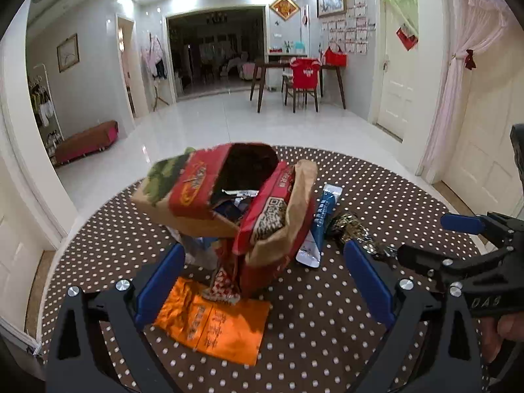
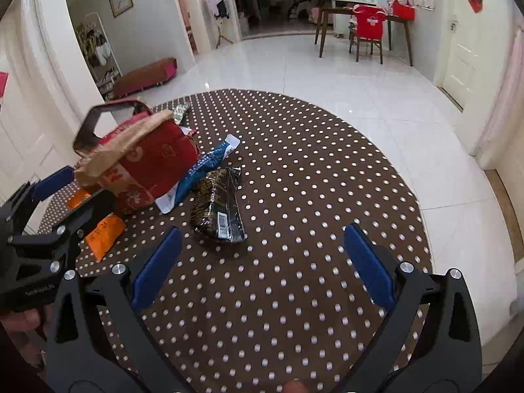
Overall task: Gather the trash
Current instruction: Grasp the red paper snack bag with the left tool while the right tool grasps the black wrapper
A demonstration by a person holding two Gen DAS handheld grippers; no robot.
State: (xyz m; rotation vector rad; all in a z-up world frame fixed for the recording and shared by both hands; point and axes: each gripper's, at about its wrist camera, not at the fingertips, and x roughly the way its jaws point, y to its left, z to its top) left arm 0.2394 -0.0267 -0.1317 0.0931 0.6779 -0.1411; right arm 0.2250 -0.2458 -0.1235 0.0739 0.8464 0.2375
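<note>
A torn red and brown paper carton (image 1: pixel 235 203) stands open-topped on the round polka-dot table (image 1: pixel 327 327), with wrappers showing inside it. An orange wrapper (image 1: pixel 213 330) lies flat in front of it, between the fingers of my open left gripper (image 1: pixel 262 278), which holds nothing. Right of the carton lie a blue sachet (image 1: pixel 322 226) and a dark gold-printed wrapper (image 1: pixel 352 229). My right gripper (image 2: pixel 262 262) is open and empty just short of the dark wrapper (image 2: pixel 219 209), with the blue sachet (image 2: pixel 203 167), carton (image 2: pixel 147 163) and left gripper (image 2: pixel 72 196) to its left.
The table's far edge (image 2: pixel 376 137) drops to a glossy white tile floor. Farther back stand a wooden desk (image 1: pixel 294 65) with a red-covered chair (image 1: pixel 303 78), a low bench (image 1: pixel 85 142) on the left, and doors and a pink curtain (image 1: pixel 458 75) on the right.
</note>
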